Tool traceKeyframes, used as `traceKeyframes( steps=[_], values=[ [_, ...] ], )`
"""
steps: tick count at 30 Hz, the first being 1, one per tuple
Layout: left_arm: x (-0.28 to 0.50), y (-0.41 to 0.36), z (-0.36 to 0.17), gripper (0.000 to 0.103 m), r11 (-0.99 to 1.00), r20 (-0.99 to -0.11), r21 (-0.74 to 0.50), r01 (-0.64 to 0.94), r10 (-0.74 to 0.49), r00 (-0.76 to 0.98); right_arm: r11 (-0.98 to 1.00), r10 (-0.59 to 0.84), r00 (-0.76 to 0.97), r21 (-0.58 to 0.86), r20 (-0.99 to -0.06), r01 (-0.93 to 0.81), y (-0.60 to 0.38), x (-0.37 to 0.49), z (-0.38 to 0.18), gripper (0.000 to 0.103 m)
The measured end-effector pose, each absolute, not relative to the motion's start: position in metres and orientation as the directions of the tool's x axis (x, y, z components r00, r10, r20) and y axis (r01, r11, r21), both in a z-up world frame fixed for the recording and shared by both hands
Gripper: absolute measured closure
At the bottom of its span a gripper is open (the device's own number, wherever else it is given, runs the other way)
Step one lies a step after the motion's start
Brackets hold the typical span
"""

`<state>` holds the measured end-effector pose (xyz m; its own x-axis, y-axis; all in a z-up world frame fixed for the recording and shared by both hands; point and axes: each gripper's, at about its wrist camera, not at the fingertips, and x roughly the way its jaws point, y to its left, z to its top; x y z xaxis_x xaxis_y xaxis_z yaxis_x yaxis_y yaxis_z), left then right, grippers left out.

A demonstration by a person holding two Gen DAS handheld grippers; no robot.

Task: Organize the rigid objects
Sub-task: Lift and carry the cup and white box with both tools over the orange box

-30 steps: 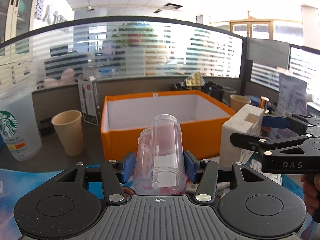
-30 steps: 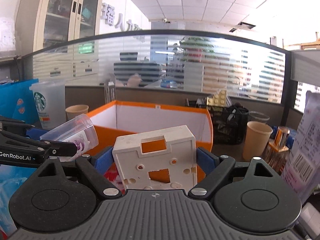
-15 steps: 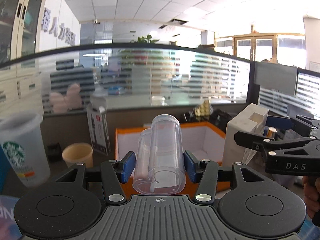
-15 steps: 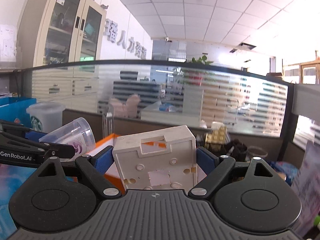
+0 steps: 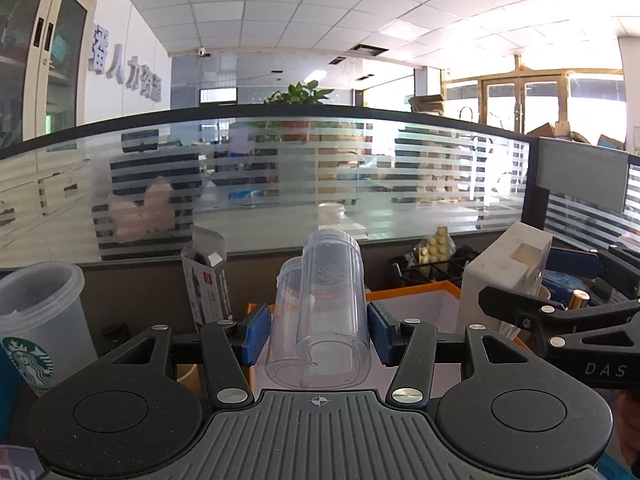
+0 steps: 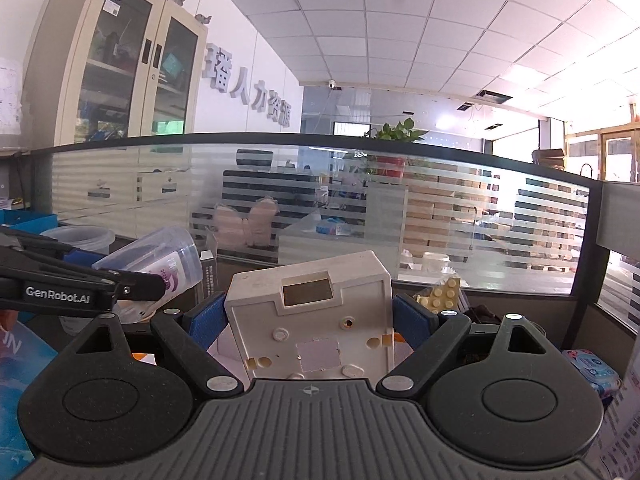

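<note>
Both grippers have risen since a second ago: the orange box (image 5: 412, 300) that filled the middle of each view then now shows only as a strip low behind the held things, and the ceiling takes up far more of the pictures. Nearest, the left gripper (image 5: 318, 334) pinches a pair of nested clear plastic cups (image 5: 320, 320) between its blue pads, rims toward the camera and bases pointing away and upward. The right gripper (image 6: 310, 320) clamps a white plastic wall box (image 6: 316, 316) by its two sides, its back face with the holes turned to the camera. Each held thing hangs in the air above the near edge of the orange box. Left of it stands a Starbucks tumbler (image 5: 38, 328); beyond are a black wire basket (image 5: 432, 268) and the frosted glass partition (image 5: 280, 180).
</note>
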<state>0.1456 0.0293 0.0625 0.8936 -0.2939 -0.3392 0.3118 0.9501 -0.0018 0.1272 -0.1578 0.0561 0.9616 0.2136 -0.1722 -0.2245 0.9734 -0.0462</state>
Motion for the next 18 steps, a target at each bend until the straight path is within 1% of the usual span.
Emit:
traceKeyframes(
  steps=[9,18],
  values=[
    [0.176,0.025,0.060,0.052,0.948,-0.349,-0.014,0.319,-0.303,0.887,0.976,0.197,0.965,-0.057,-0.175,-0.210,-0.150,0.156,0.052,0.017],
    [0.207,0.025,0.039,0.052,0.951,-0.399,-0.032,0.309,-0.296,0.868,0.977,0.191,0.953,-0.051,-0.235,-0.208,-0.147,0.187,0.024,0.017]
  ],
)
